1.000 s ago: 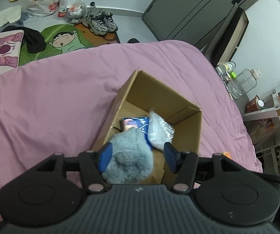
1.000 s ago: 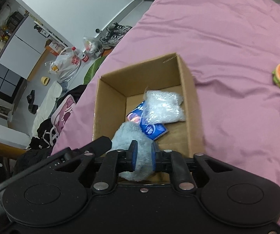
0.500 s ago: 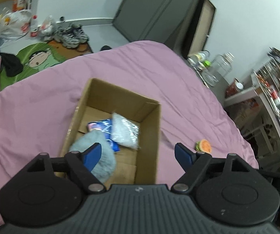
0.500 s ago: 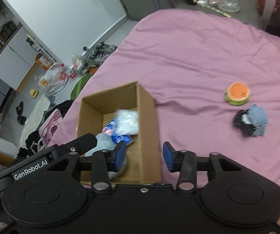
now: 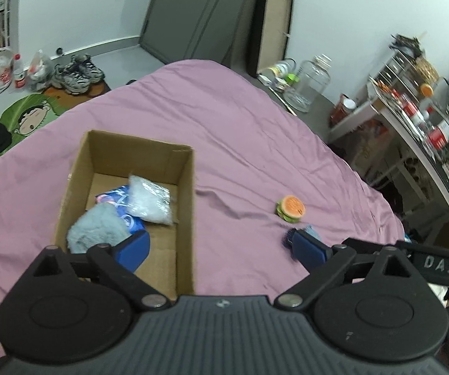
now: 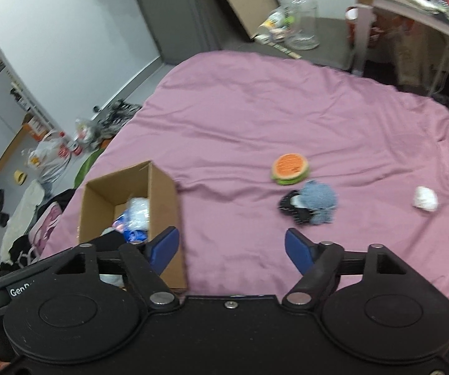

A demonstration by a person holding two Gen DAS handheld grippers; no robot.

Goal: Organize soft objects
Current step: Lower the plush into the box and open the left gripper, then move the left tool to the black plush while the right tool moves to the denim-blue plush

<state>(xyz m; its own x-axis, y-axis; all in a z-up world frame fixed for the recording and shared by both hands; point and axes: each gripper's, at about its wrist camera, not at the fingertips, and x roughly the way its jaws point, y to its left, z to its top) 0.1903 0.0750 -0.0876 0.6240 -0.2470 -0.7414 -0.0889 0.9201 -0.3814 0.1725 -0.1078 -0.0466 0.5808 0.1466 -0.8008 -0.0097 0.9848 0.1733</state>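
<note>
1. Cardboard box (image 5: 190, 218) at far left, open-topped, standing on the bed. Holds a fluffy grey-blue plush (image 5: 96, 228) at its near end, a blue packet (image 5: 112, 195) beside that and a clear plastic bag (image 5: 149, 200) toward the far wall.
2. Left gripper (image 5: 221, 247) next, spread wide, jaws having just been opening; nothing between the pads, one fingertip over the box's near end, the other over the bedspread.
3. Right gripper (image 6: 232, 248) likewise parted after just opening, clamped on nothing, hovering over bare cloth just right of the box.
4. Burger toy (image 6: 290, 168) ahead and slightly right of both grippers, lying flat and well apart from the box.
5. Denim-blue plush (image 6: 313, 206) just below the burger, nearly touching it, its long axis across the view with a black part at left and denim at right. Sits straight beyond the right gripper's right-hand finger, and half hidden behind a fingertip in the left view; probably the right hand's pick, with pads closing across the short way.
6. White crumpled lump (image 6: 425, 198) farthest right, alone, too small to identify.
7. Pink bedspread (image 5: 224, 125) soft and wrinkled throughout; likely to bunch under a low approach.
8. Beyond the bed: cartoon mat (image 5: 27, 118) and sneakers (image 5: 77, 73) on the floor at left, glass jar (image 5: 313, 81) and cluttered shelves (image 5: 427, 118) at right.
</note>
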